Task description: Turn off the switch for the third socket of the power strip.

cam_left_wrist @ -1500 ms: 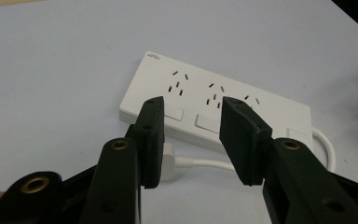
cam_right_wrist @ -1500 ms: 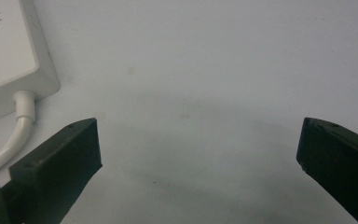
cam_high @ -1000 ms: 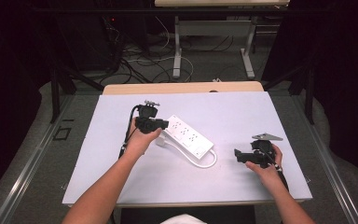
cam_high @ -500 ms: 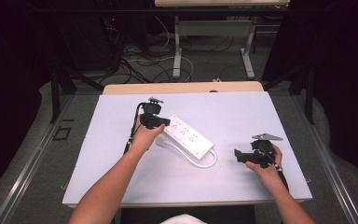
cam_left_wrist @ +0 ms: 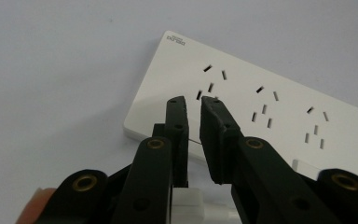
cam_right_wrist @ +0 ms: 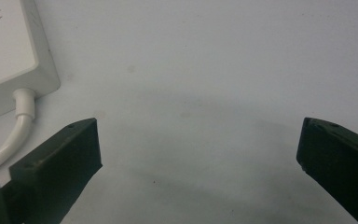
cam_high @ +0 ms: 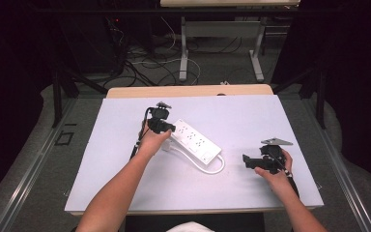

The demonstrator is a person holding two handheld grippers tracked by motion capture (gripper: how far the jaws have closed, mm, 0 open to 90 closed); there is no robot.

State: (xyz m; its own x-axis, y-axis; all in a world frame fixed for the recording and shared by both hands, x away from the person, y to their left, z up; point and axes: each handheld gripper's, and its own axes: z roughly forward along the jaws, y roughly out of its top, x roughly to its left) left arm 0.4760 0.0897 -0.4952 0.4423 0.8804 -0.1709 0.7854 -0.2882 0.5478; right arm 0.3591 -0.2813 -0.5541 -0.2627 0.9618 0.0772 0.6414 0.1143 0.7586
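Jaws of my left gripper [cam_left_wrist: 193, 103] have just been closing to a narrow slit, nothing between them, over the far-left end of the one white plastic power strip [cam_high: 193, 141], which lies aslant mid-table on the pale lilac tabletop [cam_high: 251, 116]. Since a second ago that gripper has shifted slightly right and lower onto the strip. My right gripper [cam_right_wrist: 198, 147] hangs wide apart and empty, near right, unmoved. I count three socket groups and one white cord [cam_high: 216, 168] looping nearer.
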